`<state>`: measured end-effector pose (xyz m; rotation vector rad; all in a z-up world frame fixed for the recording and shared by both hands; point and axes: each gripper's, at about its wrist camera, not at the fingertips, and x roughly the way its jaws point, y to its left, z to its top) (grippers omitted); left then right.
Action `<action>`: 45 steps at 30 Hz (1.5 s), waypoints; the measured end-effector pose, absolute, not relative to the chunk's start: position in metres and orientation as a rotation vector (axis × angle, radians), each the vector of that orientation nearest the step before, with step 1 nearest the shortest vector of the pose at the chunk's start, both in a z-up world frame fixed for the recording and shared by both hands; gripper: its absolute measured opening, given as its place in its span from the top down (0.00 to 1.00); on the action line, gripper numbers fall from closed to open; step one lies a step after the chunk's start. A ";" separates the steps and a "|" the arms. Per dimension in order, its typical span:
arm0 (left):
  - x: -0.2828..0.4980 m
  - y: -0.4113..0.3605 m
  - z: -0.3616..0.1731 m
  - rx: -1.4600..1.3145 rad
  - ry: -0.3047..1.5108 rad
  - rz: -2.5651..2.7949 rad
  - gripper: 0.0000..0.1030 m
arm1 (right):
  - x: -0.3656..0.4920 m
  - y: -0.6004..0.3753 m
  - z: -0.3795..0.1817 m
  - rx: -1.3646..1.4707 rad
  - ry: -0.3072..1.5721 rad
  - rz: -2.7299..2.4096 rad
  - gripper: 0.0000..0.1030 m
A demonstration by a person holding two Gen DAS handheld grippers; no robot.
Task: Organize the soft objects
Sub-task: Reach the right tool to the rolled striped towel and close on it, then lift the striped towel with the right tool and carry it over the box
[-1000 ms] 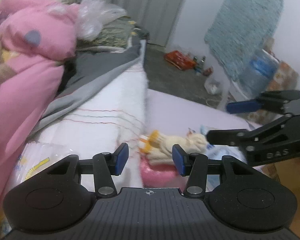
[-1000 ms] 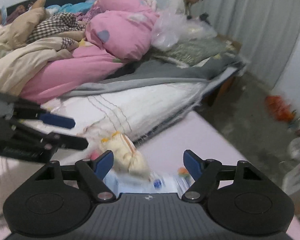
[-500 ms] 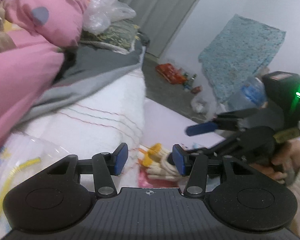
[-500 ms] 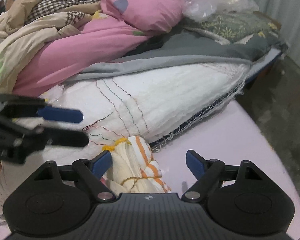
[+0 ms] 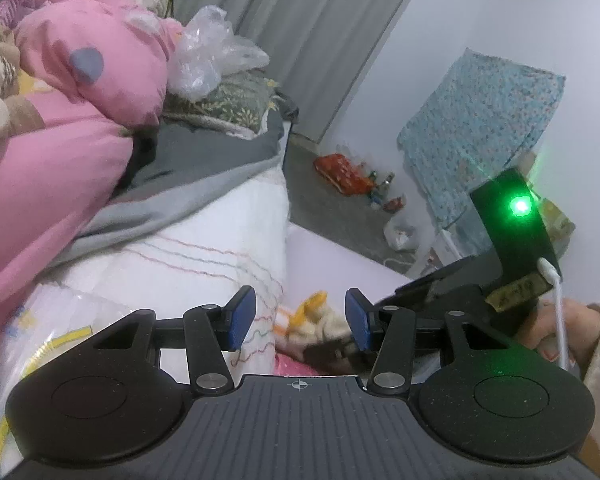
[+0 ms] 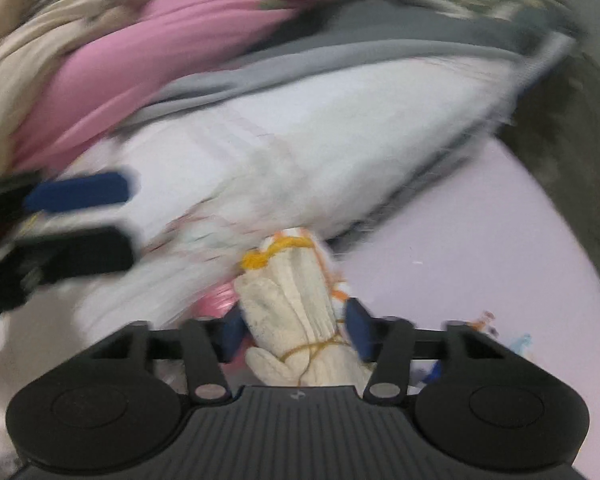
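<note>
Cream glove bundle [image 6: 296, 312], long axis seemingly toward the bed [image 6: 340, 128].

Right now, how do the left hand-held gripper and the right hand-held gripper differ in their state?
The left hand-held gripper has nothing between its jaws; the right hand-held gripper has the bundle of cream work gloves between its pads. The left one's jaws stand apart, while the right one's have just been closing and now press on the bundle. Both have blue pads and point toward the same bundle beside the white quilt.
</note>
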<state>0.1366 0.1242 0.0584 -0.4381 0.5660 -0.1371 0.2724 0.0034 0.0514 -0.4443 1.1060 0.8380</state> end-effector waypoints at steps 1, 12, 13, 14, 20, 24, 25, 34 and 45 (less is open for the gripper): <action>0.138 0.125 0.057 -0.439 0.571 -0.139 0.52 | 0.273 0.003 0.052 -0.436 1.097 0.819 0.84; 0.152 0.116 0.047 -0.465 0.653 -0.177 0.53 | 0.274 -0.038 0.084 -0.247 0.987 0.752 0.90; 0.156 0.113 0.047 -0.480 0.670 -0.185 0.53 | 0.275 -0.043 0.085 -0.224 0.971 0.742 0.90; 0.160 0.111 0.047 -0.504 0.689 -0.198 0.54 | 0.276 -0.049 0.088 -0.189 0.963 0.715 0.90; 0.203 0.098 0.045 -0.627 0.820 -0.201 0.65 | 0.288 -0.076 0.089 -0.006 0.950 0.696 0.90; 0.238 0.090 0.027 -0.704 0.987 -0.130 0.65 | 0.291 -0.087 0.088 0.075 0.941 0.686 0.90; 0.247 0.087 0.021 -0.705 1.034 -0.103 0.64 | 0.292 -0.090 0.088 0.095 0.943 0.687 0.90; 0.278 0.084 -0.009 -0.821 1.110 -0.051 0.81 | 0.284 -0.105 0.094 0.144 0.947 0.684 0.91; 0.246 0.077 0.046 -0.702 0.856 -0.082 0.84 | 0.267 -0.122 0.119 0.215 0.878 0.690 0.91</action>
